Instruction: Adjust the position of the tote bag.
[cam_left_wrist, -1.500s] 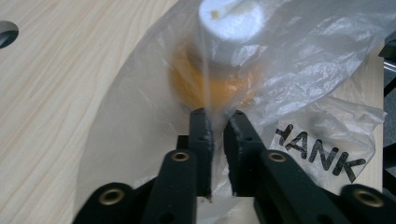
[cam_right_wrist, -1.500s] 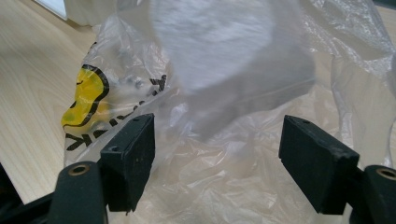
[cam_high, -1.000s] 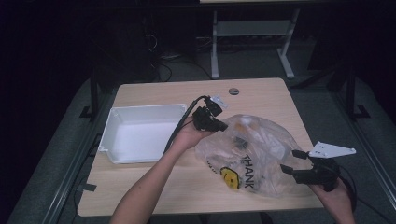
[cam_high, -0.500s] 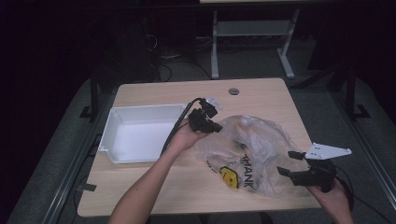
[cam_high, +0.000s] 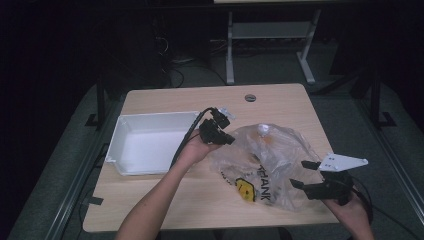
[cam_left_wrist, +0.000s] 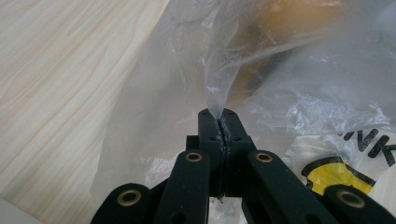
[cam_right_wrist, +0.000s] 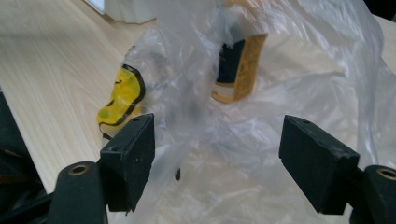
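Observation:
A clear plastic bag (cam_high: 272, 162) with a yellow smiley and black lettering lies on the wooden table (cam_high: 280, 102). My left gripper (cam_high: 222, 136) is shut on a fold of the plastic bag (cam_left_wrist: 219, 100) at its left edge and holds it up. At the bag's right end my right gripper (cam_high: 306, 175) stands open, jaws wide apart, with loose plastic (cam_right_wrist: 215, 154) between them. Inside the bag a container with a dark and orange label (cam_right_wrist: 238, 65) shows through the film.
A white rectangular tray (cam_high: 122, 132) sits on the left part of the table, beside my left hand. A round cable hole (cam_high: 250, 97) lies near the far edge. Dark floor and a metal stand (cam_high: 230, 45) lie beyond the table.
My right gripper has let go and opened at the bag's right end, drawing slightly toward the person. The left gripper keeps its hold and has shifted a little left.

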